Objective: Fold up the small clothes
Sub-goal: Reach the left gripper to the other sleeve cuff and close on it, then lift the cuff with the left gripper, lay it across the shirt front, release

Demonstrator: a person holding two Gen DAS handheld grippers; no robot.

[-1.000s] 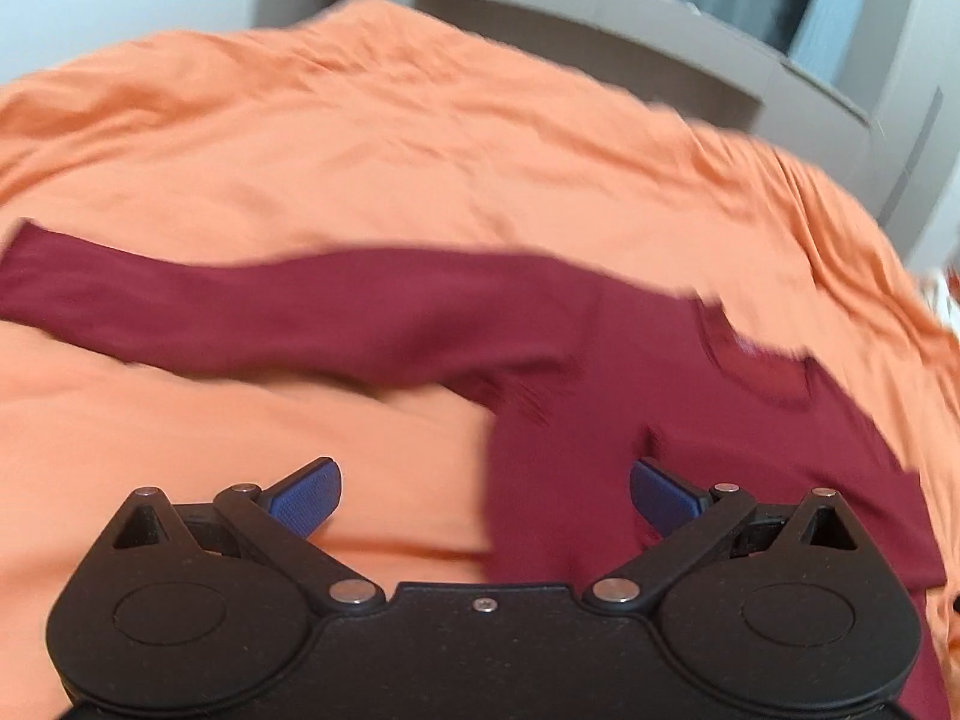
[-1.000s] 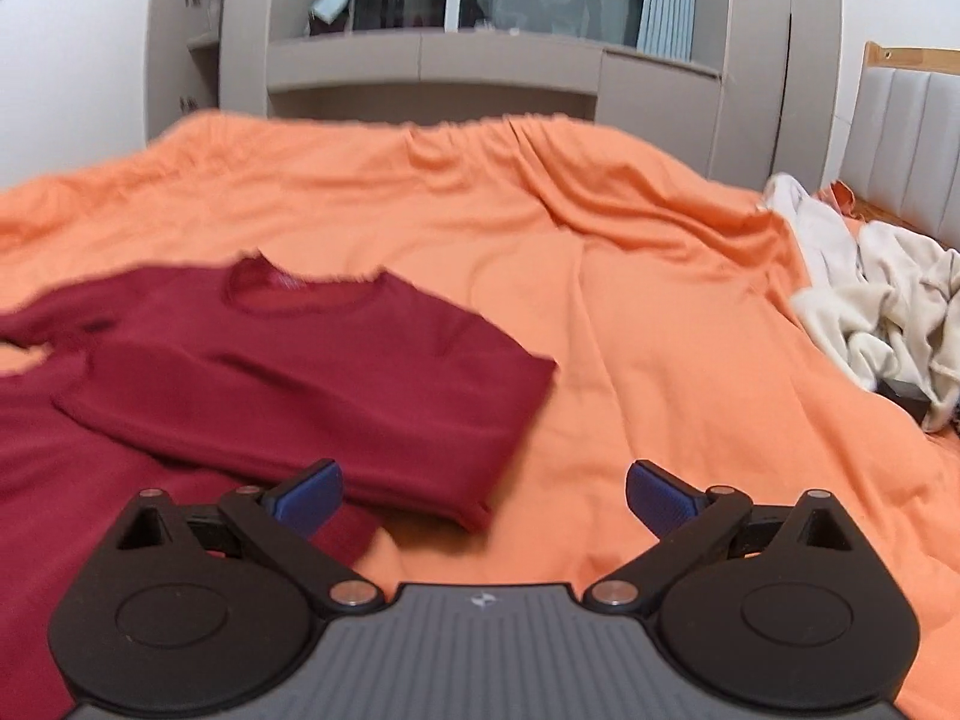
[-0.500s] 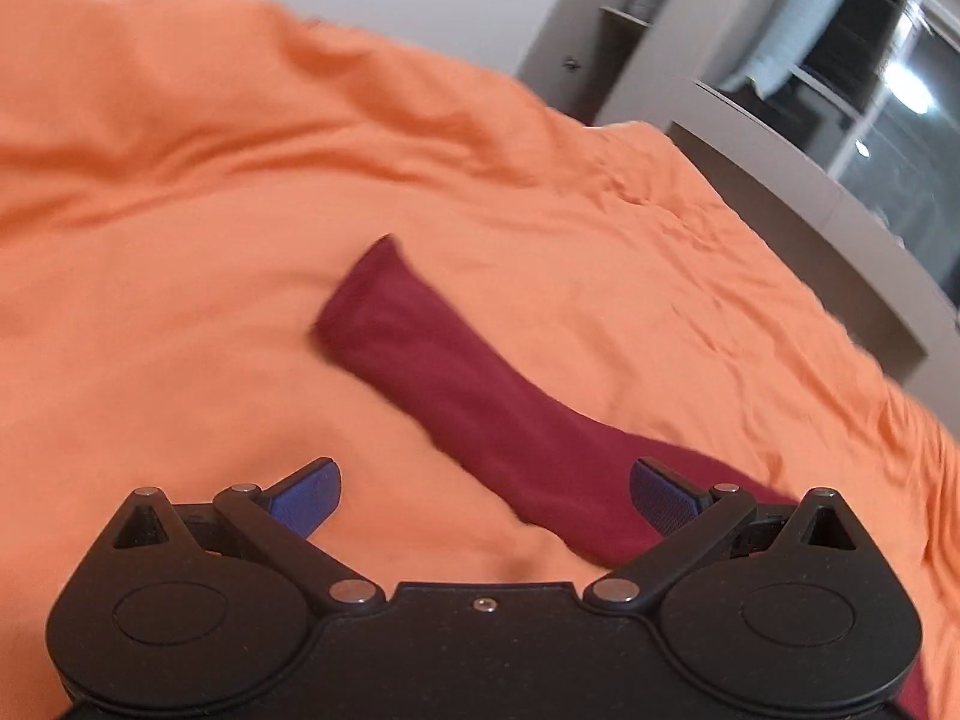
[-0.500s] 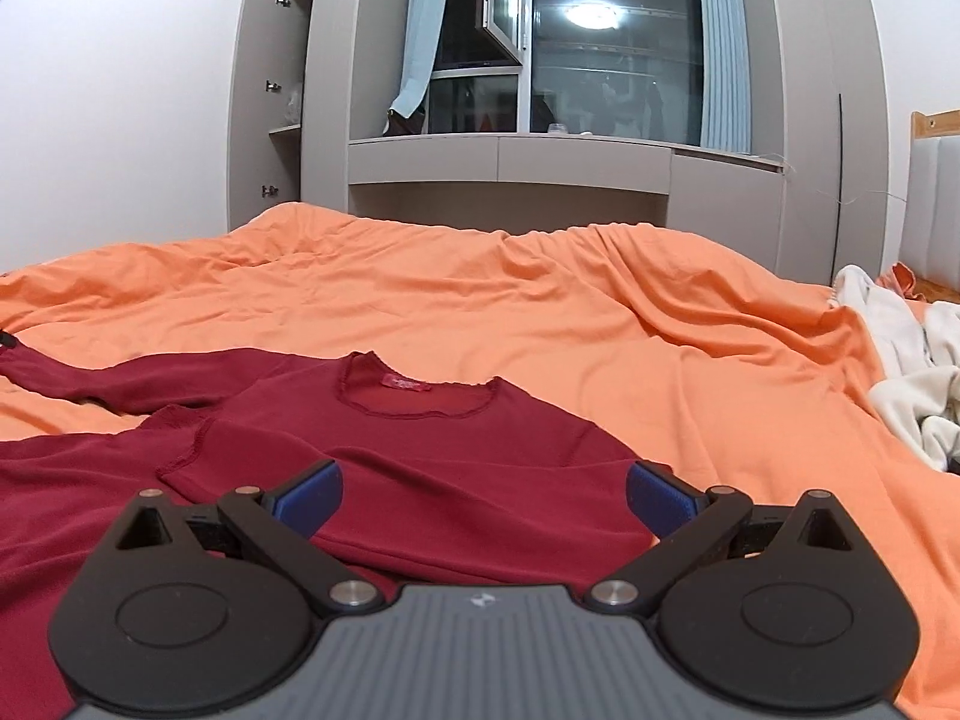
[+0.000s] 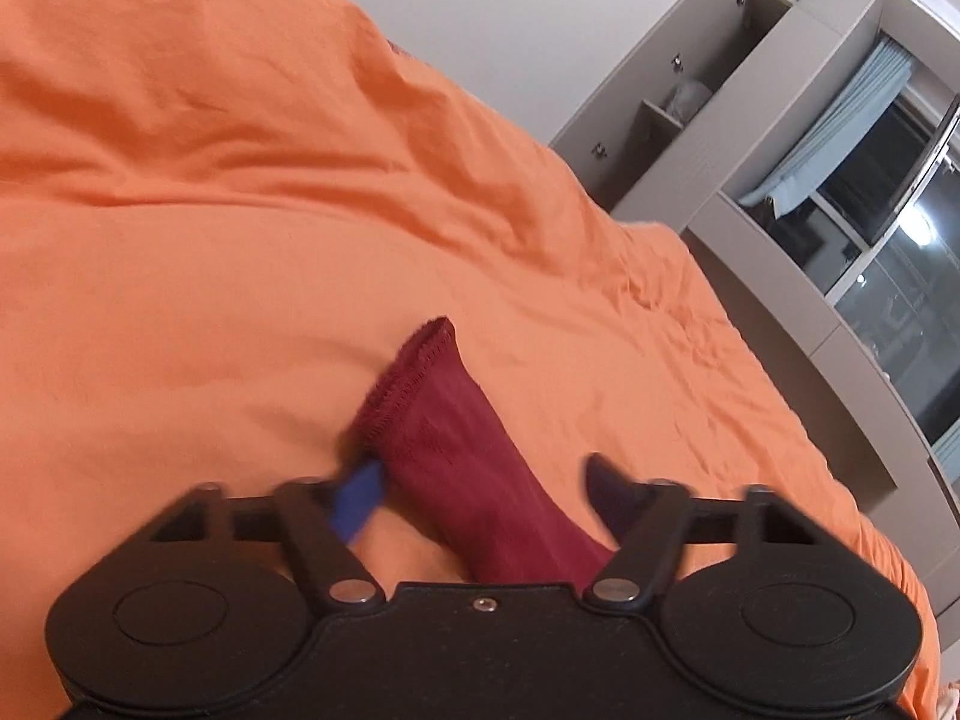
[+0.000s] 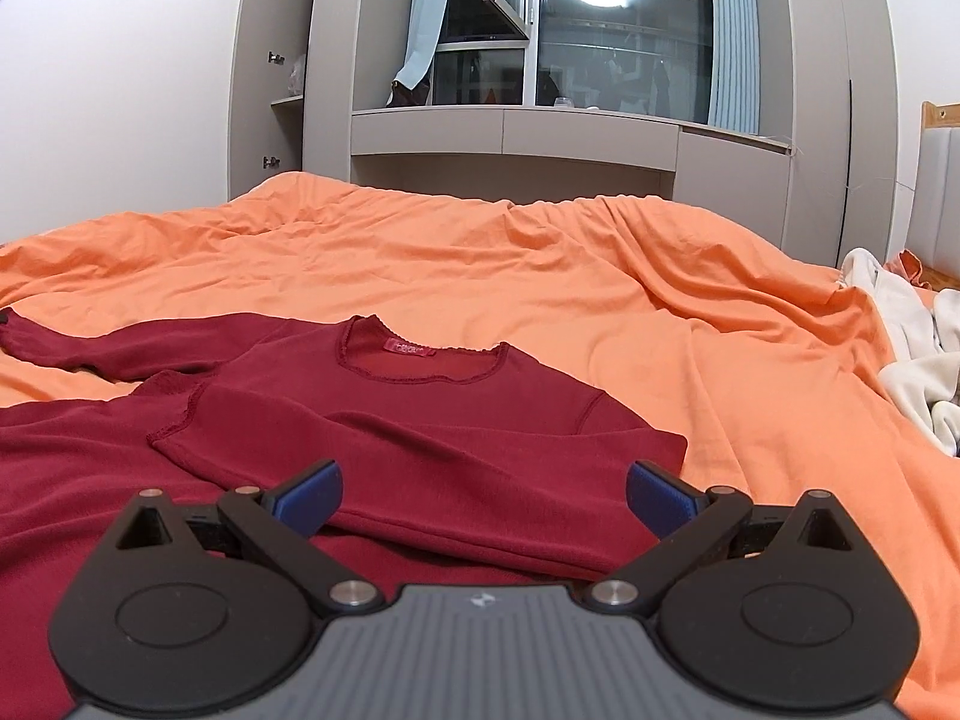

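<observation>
Two open grippers framed one dark red long-sleeved knit top [image 6: 420, 420] spread on the rumpled orange bedspread [image 6: 540, 276]. The left gripper [image 5: 486, 489] had its blue-padded fingers apart either side of the stitched cuff end of the top's left sleeve [image 5: 444, 420], which ran toward 11 o'clock; nothing was clamped. In my judgement a close from there could pinch bedspread along with the sleeve, or catch only one layer, and the sleeve would then drag crooked. The right gripper [image 6: 483, 495] hung with its fingers spread wide over the right sleeve, already folded across the chest. A careless dip there could undo that fold. At 12 o'clock, inside the scalloped neckline, sat a small red sewn label [image 6: 412, 348]; its lettering was too small to read.
</observation>
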